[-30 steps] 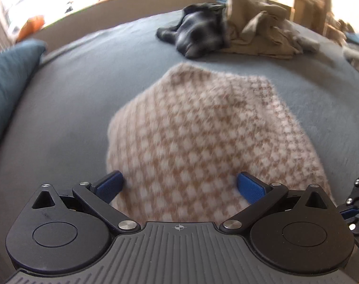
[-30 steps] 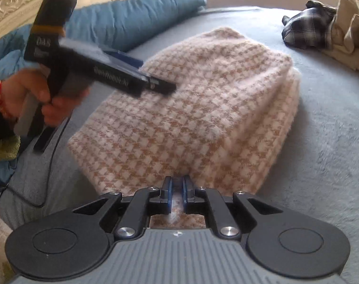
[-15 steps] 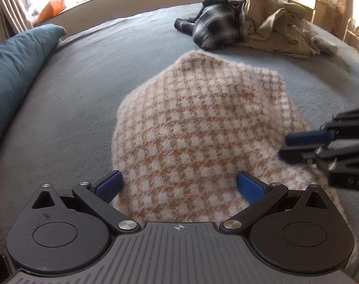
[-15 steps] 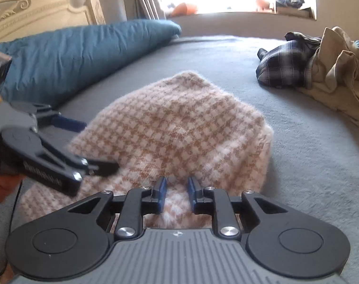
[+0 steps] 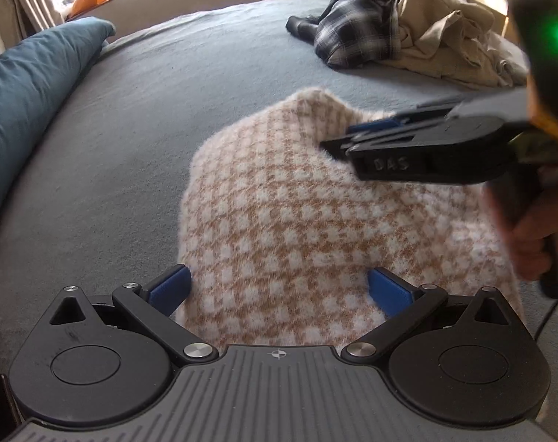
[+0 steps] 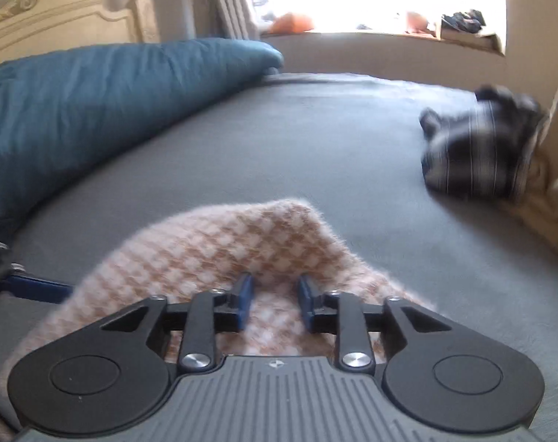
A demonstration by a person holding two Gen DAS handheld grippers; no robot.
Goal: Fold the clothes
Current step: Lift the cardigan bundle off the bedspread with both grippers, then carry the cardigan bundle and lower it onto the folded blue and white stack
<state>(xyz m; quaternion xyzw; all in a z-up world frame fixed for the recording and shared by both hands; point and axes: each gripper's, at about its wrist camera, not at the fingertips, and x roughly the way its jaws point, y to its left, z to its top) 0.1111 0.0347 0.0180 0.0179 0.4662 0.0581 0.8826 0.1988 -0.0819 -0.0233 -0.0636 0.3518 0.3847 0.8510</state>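
Fuzzy tan-and-white houndstooth sweater (image 5: 315,221), folded, lies on the grey bed (image 5: 168,110) directly under both: right hand-held gripper (image 6: 275,300) over its far corner, jaws just opened part-way, holding nothing; left hand-held gripper (image 5: 279,287) wide open at near edge.

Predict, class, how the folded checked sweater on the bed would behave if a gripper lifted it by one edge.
The checked sweater is fuzzy knit lying in soft rounded folds, so it would probably droop and unfold rather than hold its shape. Its thick pile suggests the pads would grip it without slipping. It looks bulky yet likely light, and it cannot roll.
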